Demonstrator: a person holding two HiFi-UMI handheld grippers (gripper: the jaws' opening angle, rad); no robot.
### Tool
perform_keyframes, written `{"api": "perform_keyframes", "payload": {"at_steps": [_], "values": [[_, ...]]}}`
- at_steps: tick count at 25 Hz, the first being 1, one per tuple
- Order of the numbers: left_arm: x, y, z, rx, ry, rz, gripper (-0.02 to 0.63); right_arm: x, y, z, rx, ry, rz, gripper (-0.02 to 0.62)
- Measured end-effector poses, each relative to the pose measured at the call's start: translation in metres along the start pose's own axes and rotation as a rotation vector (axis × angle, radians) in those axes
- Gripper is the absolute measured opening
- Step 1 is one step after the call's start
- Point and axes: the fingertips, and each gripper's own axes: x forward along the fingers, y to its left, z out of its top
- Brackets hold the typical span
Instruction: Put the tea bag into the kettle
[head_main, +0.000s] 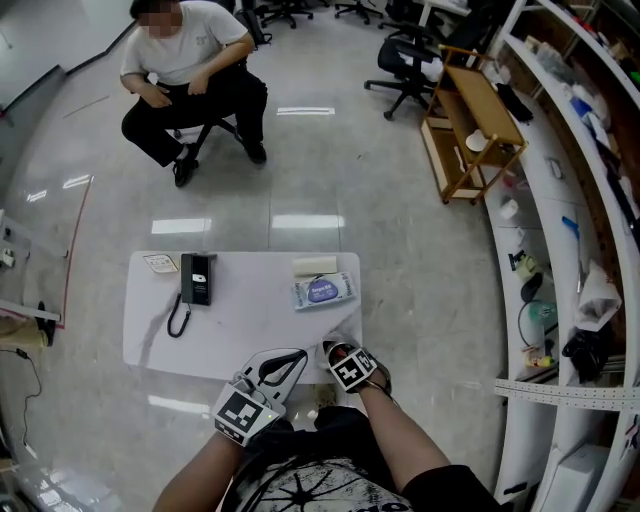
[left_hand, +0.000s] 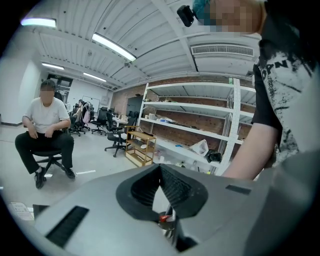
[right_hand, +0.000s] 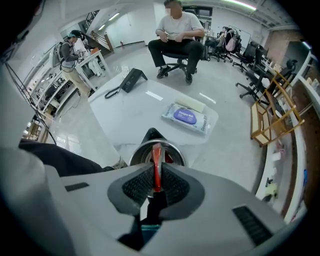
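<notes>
Table (head_main: 240, 330) carried phone (head_main: 196, 280) and wipes (head_main: 323, 291). Kettle (right_hand: 172, 146) sat at near edge, mouth open. Left gripper (left_hand: 161, 172) pointed up and away from table, jaws together, nothing in them. Right gripper (right_hand: 156, 174) hung directly over kettle mouth, clamped on red tea bag (right_hand: 157, 160), bag edge-on between pads. Judged: bag light, soft, limp, tearable. Light pinch at top edge suited it. Could cling to ribbed pads on release.

White counter (head_main: 240, 335), black telephone (head_main: 196, 278) and card (head_main: 160, 263) laid at left, wipes pack (head_main: 323, 291) and pale box (head_main: 315, 266) at right, kettle (right_hand: 175, 149) at near corner
</notes>
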Motion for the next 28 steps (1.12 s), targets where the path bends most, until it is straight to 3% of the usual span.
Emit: {"api": "perform_keyframes", "payload": {"at_steps": [3, 11, 17, 26, 28], "values": [[-0.001, 0.005, 0.000, 0.001, -0.002, 0.012, 0.008, 0.000, 0.000, 0.002, 0.006, 0.002, 0.018, 0.040], [-0.003, 0.002, -0.006, -0.008, -0.001, 0.011, 0.008, -0.003, 0.001, 0.005, 0.025, -0.013, 0.045, 0.141], [-0.007, 0.001, -0.003, -0.005, -0.011, 0.016, 0.008, -0.017, -0.004, 0.013, 0.048, -0.070, 0.030, 0.141], [-0.014, -0.006, 0.002, 0.010, -0.030, 0.020, 0.008, -0.035, 0.001, 0.020, -0.005, -0.132, 0.004, 0.136], [-0.016, -0.008, 0.003, 0.013, -0.035, 0.020, 0.008, -0.042, 0.001, 0.024, -0.020, -0.158, -0.015, 0.077]]}}
